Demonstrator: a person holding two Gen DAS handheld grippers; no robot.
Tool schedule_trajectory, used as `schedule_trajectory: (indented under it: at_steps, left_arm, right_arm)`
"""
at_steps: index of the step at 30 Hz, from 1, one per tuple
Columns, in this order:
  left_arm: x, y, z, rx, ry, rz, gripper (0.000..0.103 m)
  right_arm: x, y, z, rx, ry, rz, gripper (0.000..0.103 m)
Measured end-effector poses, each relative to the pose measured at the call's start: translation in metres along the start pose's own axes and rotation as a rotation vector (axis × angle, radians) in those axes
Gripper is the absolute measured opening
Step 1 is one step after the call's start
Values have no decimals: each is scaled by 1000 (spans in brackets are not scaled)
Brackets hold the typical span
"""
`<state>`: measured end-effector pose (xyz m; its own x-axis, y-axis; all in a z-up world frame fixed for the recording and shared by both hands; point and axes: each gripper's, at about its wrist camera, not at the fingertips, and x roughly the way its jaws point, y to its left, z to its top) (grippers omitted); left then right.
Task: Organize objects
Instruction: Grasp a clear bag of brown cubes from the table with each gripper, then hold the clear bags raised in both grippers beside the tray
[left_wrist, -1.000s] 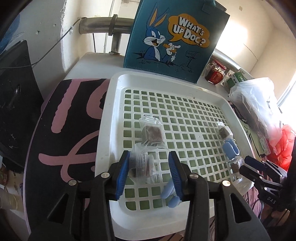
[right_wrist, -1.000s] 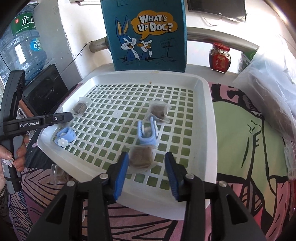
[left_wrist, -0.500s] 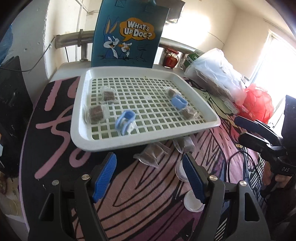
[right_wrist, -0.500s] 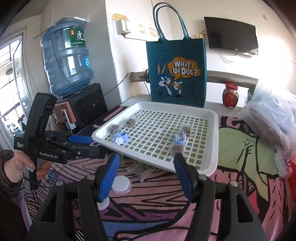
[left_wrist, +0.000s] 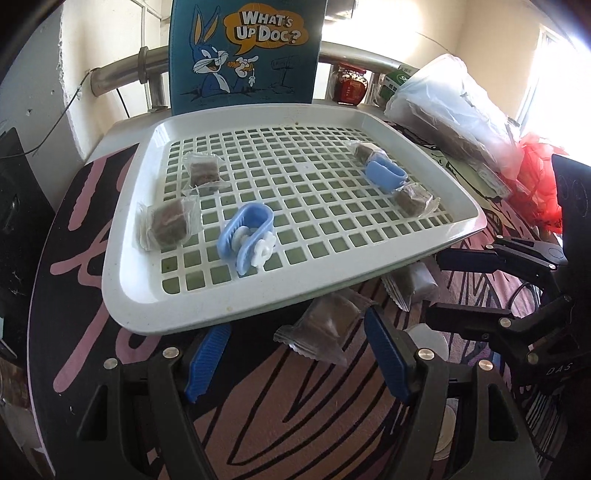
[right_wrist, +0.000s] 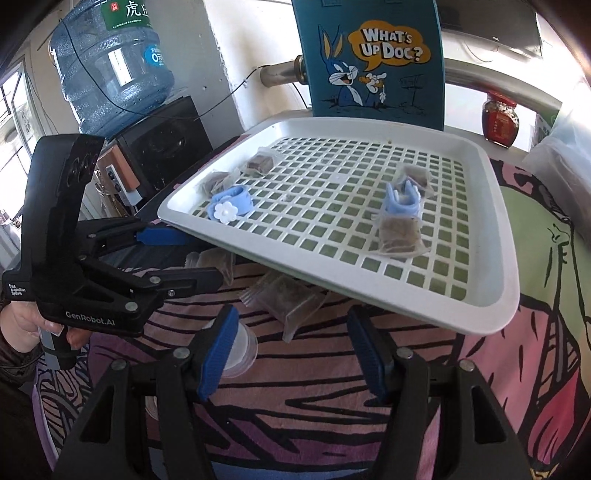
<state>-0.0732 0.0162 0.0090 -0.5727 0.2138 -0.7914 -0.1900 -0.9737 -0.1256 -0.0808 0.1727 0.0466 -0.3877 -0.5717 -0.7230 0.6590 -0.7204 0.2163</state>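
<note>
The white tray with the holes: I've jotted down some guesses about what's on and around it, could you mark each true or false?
1. Two blue clips lie on the white tray. True: one blue clip lies toward the near edge, another blue clip toward the far right.
2. The left gripper is clamped on a snack packet. False: its jaws stand open, and the packet on the cloth lies loose between them.
3. A glass jar with a red lid sits on the tray. False: the jar stands behind it.
4. Four wrapped snacks lie on the tray. True.
5. The right gripper holds a clip. False: it is open and empty.
</note>
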Motion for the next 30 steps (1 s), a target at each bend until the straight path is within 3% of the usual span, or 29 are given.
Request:
schedule_trajectory:
  at_steps: [4, 5, 6, 7, 12, 15, 17, 18, 22, 30]
  left_arm:
    - [3, -9, -3, 47, -21, 30, 70]
    - [3, -12, -3, 60, -21, 46, 57]
    - [2, -14, -4, 72, -24, 48, 47]
    - [1, -16, -4, 82, -25, 39, 38]
    - [-6, -22, -12, 92, -28, 15, 37]
    - [-18, -21, -22, 75, -44, -1, 37]
    - [-31, -15, -27, 43, -58, -23, 25]
    - [-38, -10, -29, 17, -70, -25, 25]
    - [-58, -3, -34, -8, -143, 35, 25]
    - [-53, -11, -39, 29, -161, 48, 25]
  right_arm:
    - [10, -1, 5, 14, 21, 20, 60]
    - [11, -1, 6, 13, 26, 28, 53]
    - [12, 0, 6, 10, 26, 18, 37]
    - [13, 1, 6, 10, 27, 24, 34]
    - [6, 3, 1, 9, 19, 46, 28]
    - [-11, 6, -6, 6, -43, 34, 28]
    - [-23, 6, -12, 13, -75, 17, 28]
    - [-29, 6, -15, 19, -90, 12, 28]
    - [-53, 7, -21, 26, -172, -36, 28]
    - [-59, 11, -30, 14, -203, -104, 28]
